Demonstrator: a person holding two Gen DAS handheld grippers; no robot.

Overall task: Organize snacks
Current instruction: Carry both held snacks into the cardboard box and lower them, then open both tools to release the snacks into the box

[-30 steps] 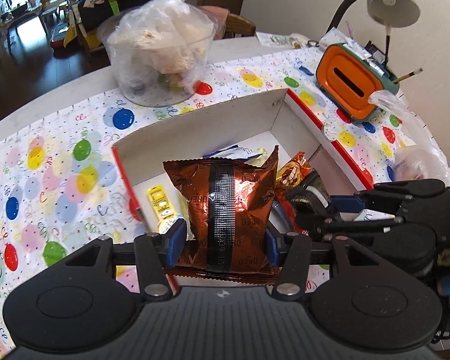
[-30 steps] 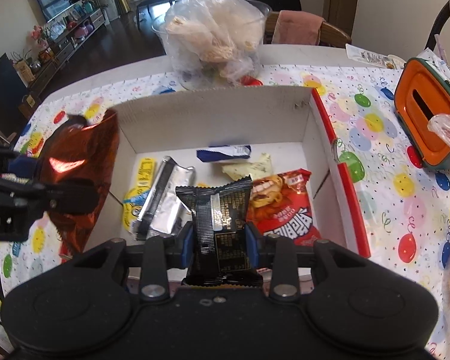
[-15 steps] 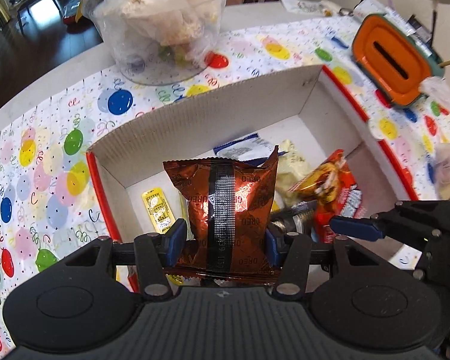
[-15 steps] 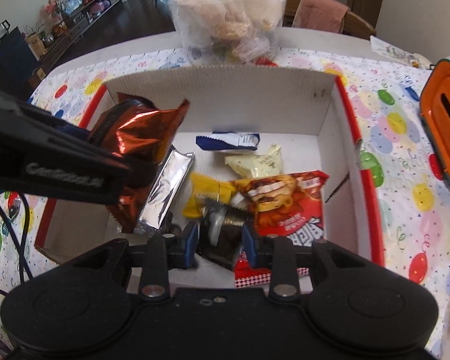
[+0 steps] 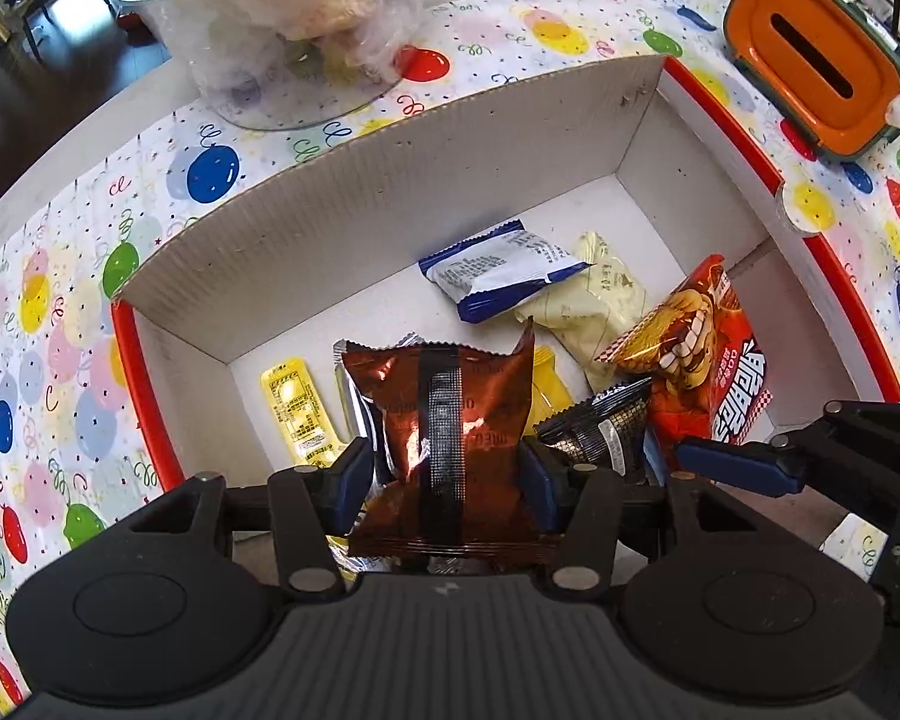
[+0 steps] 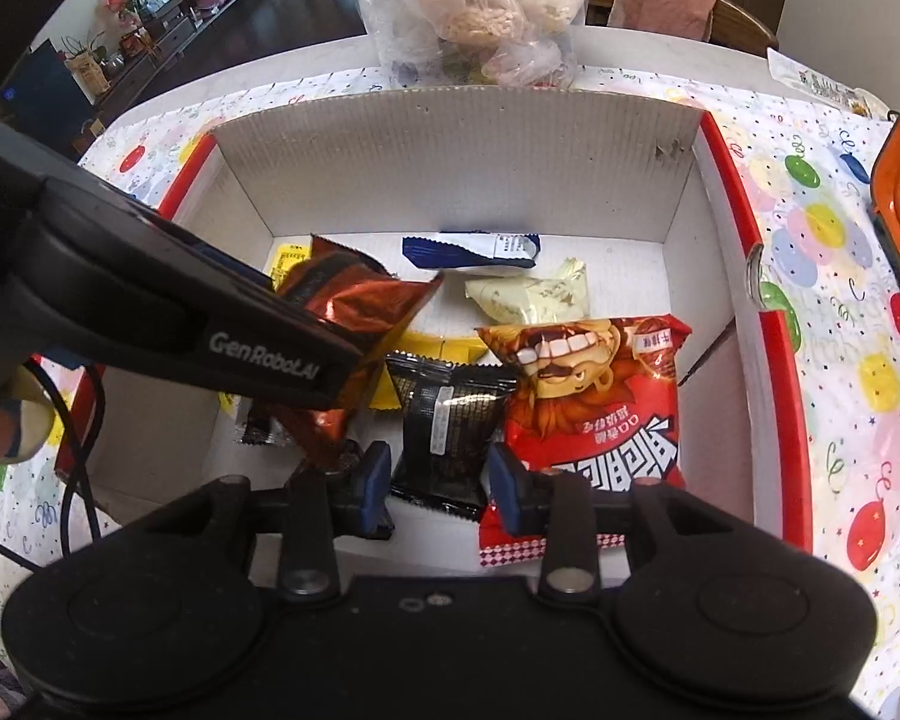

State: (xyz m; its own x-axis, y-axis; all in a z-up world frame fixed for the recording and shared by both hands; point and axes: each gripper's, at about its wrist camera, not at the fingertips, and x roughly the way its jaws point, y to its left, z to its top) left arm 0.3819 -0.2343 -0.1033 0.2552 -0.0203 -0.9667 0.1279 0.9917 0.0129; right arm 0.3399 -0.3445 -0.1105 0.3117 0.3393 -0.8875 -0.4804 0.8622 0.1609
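1. The left gripper (image 5: 444, 474) is clenched on a copper-brown snack packet (image 5: 450, 438), pads pressing its two side edges low down, so the packet stands upright between them over the near left part of the white cardboard box (image 5: 390, 192).
2. The right gripper (image 6: 438, 483) has just been opening its jaws. A small black packet (image 6: 444, 426) lies between the pads on the box floor, and I see a gap on each side, so I judge it let go.
3. The black packet rests against a big red snack bag (image 6: 600, 396), with a yellow packet (image 6: 444, 348) behind it.
4. Further back lie a blue-and-white packet (image 5: 498, 270) and a pale cream one (image 5: 594, 300).
5. These look light, puffy and crinkly. The foil is probably slick, and the contents likely crush under a hard squeeze.
6. I would take each across its narrow width near a sealed end, gently.
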